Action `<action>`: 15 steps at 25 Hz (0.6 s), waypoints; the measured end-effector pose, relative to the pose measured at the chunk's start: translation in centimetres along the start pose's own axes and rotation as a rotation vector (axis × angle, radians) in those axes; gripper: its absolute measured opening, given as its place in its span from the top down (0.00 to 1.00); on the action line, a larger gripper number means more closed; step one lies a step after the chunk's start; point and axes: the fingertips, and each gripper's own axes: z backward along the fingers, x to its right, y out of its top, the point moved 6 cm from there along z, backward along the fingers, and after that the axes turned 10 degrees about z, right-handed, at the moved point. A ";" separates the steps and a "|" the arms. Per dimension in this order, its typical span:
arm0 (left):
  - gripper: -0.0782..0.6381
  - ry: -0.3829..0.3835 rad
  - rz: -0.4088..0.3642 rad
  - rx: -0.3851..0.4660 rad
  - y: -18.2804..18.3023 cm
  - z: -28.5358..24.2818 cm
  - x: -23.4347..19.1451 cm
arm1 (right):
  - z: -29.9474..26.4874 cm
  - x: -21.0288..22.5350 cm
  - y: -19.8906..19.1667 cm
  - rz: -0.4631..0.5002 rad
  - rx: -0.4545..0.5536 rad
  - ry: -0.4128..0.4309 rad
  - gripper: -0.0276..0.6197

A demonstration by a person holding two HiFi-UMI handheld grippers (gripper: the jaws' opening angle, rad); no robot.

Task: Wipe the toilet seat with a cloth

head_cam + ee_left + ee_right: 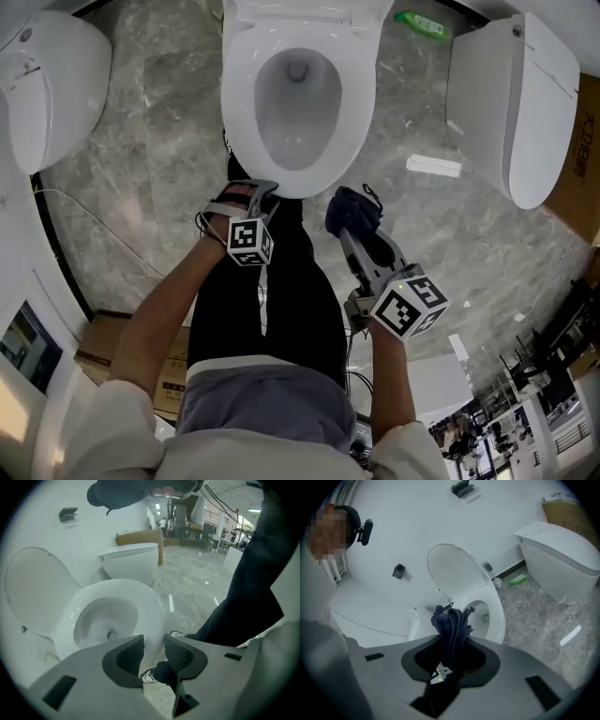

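Right gripper [450,645] is clamped on the dark blue cloth [451,623]. The cloth bunches out past the jaw tips, presumably so that fabric, not plastic, meets the toilet seat [236,103]. In the head view it hangs at five o'clock off the bowl, clear of the seat.

Left gripper [153,651], at six o'clock, has its jaws apart with nothing between them (only the seat's front rim shows beyond). It is likely a spare hand. Wiping is judged not yet begun.

The gripper views show the lid [454,569] standing upright, which the head view barely shows. Only the head view shows both grippers against the rim together.
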 end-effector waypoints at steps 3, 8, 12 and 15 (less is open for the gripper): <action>0.71 -0.014 -0.006 -0.019 -0.5 -1.6 0.1 | -1.2 0.6 -0.6 -0.017 -0.010 -0.009 0.82; 0.72 -0.035 -0.015 -0.049 -1.5 -3.8 0.2 | -2.8 0.9 -0.8 -0.030 -0.012 -0.016 0.82; 0.73 -0.056 -0.020 -0.045 -1.8 -4.6 -0.1 | -3.7 1.3 -0.8 -0.038 -0.016 -0.020 0.82; 0.73 -0.051 -0.033 -0.022 -1.9 -4.5 0.1 | -4.1 1.5 -0.8 -0.042 -0.016 -0.025 0.82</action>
